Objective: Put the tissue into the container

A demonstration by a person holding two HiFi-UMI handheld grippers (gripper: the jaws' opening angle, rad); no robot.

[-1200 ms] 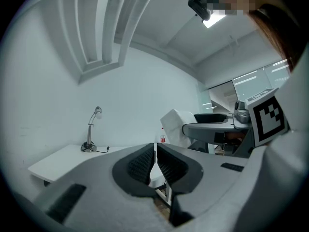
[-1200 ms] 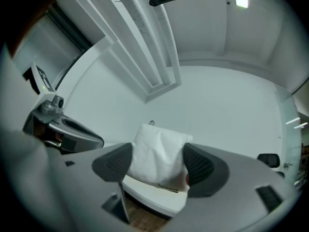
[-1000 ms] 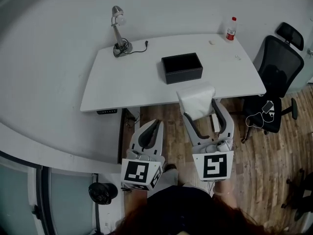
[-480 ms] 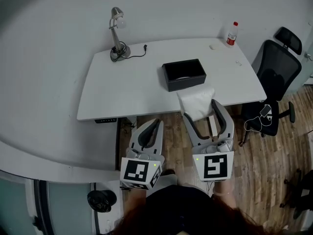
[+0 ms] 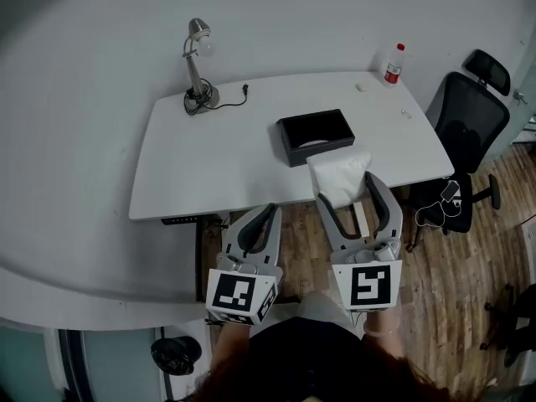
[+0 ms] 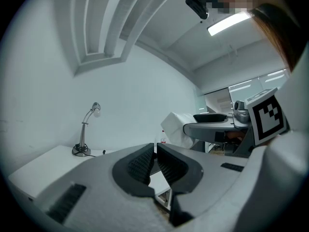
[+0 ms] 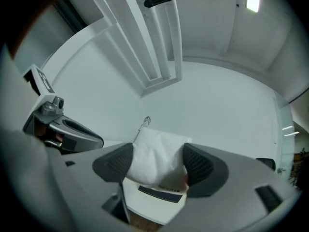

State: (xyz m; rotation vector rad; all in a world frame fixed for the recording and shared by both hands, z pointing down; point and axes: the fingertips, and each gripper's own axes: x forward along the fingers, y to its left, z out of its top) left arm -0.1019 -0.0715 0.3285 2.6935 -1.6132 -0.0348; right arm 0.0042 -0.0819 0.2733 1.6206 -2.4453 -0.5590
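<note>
Tissue (image 5: pixel 339 177), a soft white pack, sits clamped between the jaws of the right gripper (image 5: pixel 345 188). It is held in the air over the near edge of the table (image 5: pixel 209 157), at about 5 o'clock from the black container (image 5: pixel 327 152) and just short of it. The left gripper (image 5: pixel 266 212) hangs at 9 o'clock of the right one, its jaws almost together with nothing between them.

The likely trouble is the grip: the pads squeeze only the pack's yielding sides, so it could sag, slip out, or catch on the container's near wall if brought in low.

The right gripper view shows the pads dented into the pack, but the pack hides the container. Only the head view shows the container's open top and the gap left to cross.
</note>
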